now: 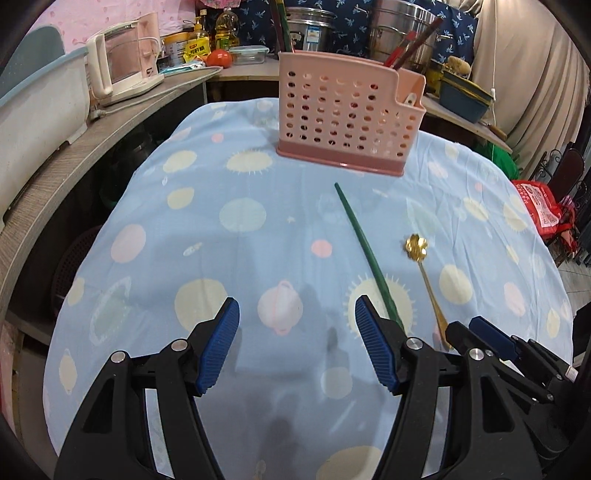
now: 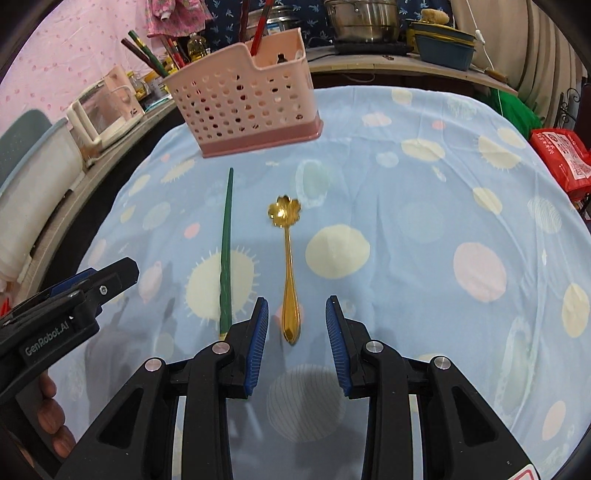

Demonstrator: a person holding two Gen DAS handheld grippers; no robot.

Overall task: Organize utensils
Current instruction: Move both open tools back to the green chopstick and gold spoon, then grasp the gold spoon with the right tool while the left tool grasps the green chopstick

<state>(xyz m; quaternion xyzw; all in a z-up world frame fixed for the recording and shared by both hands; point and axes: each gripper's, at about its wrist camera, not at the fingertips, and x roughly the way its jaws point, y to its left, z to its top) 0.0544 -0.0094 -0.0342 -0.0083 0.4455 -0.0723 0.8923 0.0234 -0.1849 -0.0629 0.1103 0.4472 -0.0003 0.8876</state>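
Note:
A pink perforated utensil holder (image 1: 345, 114) (image 2: 245, 99) stands at the far side of the table, with chopsticks in its back compartment. A green chopstick (image 1: 364, 249) (image 2: 226, 254) and a gold spoon (image 1: 424, 275) (image 2: 289, 266) with a flower-shaped bowl lie side by side on the blue spotted cloth. My left gripper (image 1: 297, 314) hangs open above the cloth, just left of the chopstick's near end, nothing between its fingers. My right gripper (image 2: 297, 310) is open over the spoon's handle end, which lies between the fingers, apart from the pads. It also shows at the right edge of the left wrist view (image 1: 476, 332).
A grey shelf (image 1: 74, 155) along the left carries a white tub and a pink kettle (image 1: 122, 62). Metal pots (image 2: 364, 18), bottles and a blue container (image 2: 443, 46) stand behind the table. A red bag (image 2: 561, 155) sits off the right edge.

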